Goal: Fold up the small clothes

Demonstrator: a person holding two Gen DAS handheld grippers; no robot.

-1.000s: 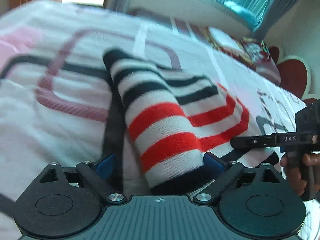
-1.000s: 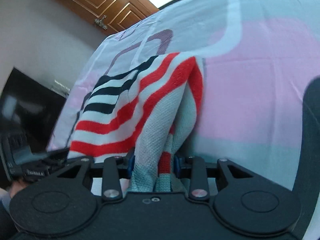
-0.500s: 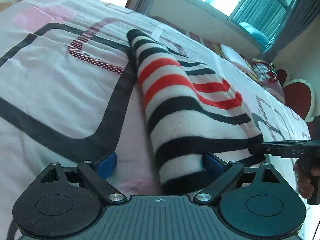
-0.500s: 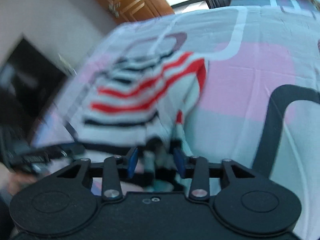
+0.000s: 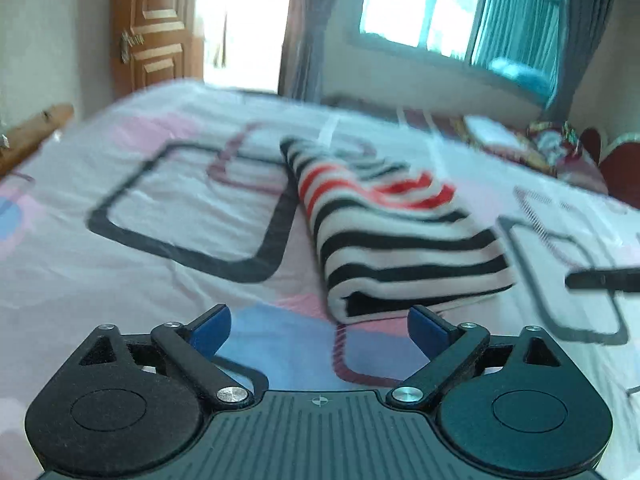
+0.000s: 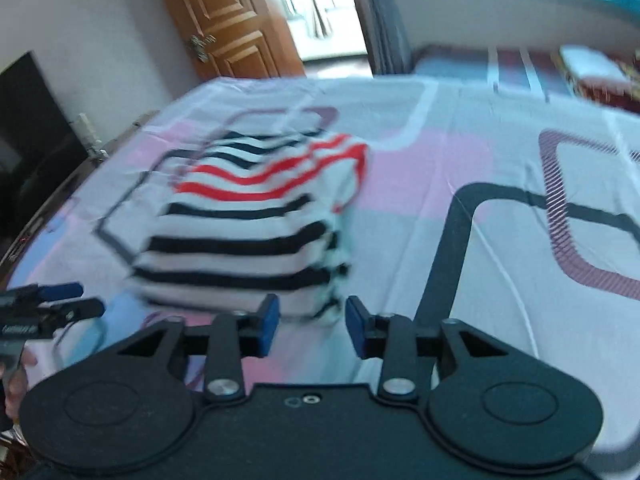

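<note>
Folded striped sweater flat on bed

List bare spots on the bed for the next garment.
Left of the folded striped sweater, the bedspread lies bare toward the wooden door. To its right, the right wrist view shows open bedspread too. Crowded: the far corner by the window, with pillows.

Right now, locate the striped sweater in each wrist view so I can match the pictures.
Left wrist view: the striped sweater lies folded right of centre on the bedsheet, ahead of the open left gripper.
Right wrist view: the striped sweater lies left of centre.
Shared landmark: the wooden door.
</note>
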